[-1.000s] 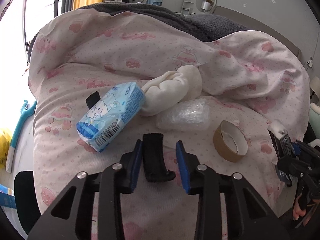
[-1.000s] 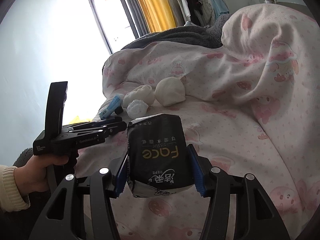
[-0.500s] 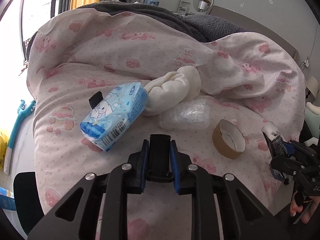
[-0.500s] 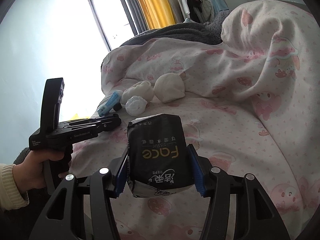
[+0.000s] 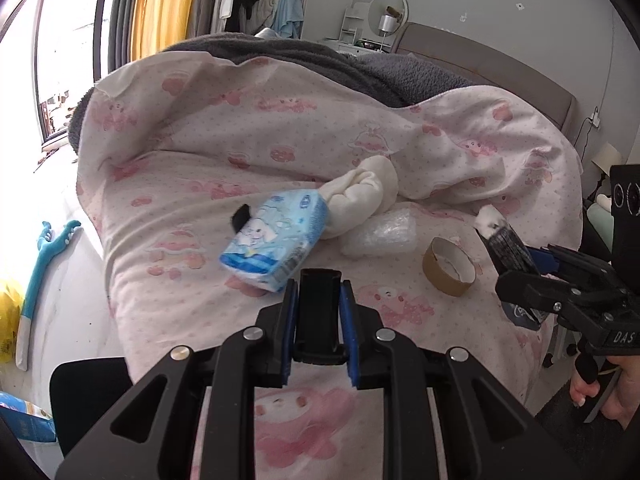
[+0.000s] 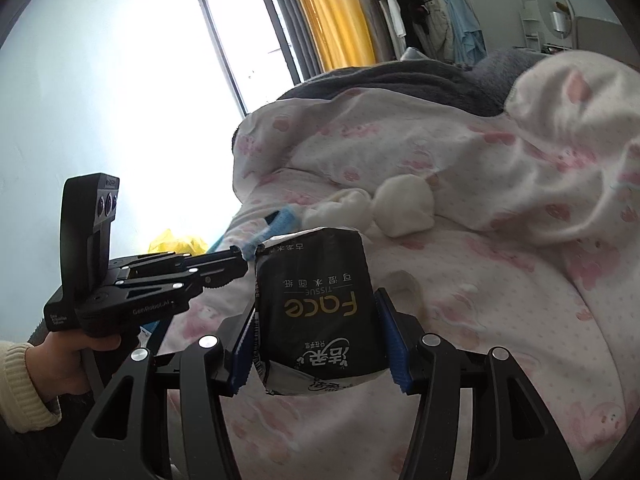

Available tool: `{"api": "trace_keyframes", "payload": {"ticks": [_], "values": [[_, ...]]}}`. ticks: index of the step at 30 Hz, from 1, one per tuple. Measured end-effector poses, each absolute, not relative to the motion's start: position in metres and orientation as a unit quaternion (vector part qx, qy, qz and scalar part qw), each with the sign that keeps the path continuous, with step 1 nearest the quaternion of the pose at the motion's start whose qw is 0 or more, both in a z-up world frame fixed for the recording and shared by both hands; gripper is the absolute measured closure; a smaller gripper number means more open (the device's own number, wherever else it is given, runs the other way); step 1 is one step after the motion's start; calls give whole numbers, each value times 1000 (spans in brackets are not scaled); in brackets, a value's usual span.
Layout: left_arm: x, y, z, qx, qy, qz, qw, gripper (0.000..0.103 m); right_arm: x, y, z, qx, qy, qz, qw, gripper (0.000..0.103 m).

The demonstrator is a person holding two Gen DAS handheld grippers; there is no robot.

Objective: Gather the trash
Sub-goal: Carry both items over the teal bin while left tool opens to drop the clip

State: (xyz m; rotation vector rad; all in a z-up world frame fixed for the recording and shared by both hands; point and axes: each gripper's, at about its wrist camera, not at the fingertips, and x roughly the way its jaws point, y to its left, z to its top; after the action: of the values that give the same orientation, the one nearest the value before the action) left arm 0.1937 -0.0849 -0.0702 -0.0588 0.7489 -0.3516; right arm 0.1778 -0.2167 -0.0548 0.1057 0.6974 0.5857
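Pointing down over the pink-printed duvet (image 5: 192,184), the left gripper (image 5: 319,294) is clamped on a small black plastic piece (image 5: 319,312), its jaws having just been closing around it. The right gripper (image 6: 316,344), likewise tilted downward, is pinched on a black tissue pack (image 6: 316,304), held clear of the bedding. A blue tissue pack (image 5: 276,244) and a cardboard tape ring (image 5: 450,266) are seen lying on the duvet.

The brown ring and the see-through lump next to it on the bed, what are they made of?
The ring looks like cardboard: matt brown outside, pale papery inside, thin stiff wall, probably an empty tape core. The lump seems to be clear plastic film, maybe bubble wrap: it is glossy, crinkled and cloudy-white, though the bubbles are too blurred to be sure.
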Motion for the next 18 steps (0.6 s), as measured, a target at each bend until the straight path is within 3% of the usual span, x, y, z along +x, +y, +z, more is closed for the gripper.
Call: {"api": "trace_keyframes", "payload": {"ticks": [18], "values": [[166,18,-61,-54,351,-113,928,81,188,-101,-34,31,332,337,880,48]]}}
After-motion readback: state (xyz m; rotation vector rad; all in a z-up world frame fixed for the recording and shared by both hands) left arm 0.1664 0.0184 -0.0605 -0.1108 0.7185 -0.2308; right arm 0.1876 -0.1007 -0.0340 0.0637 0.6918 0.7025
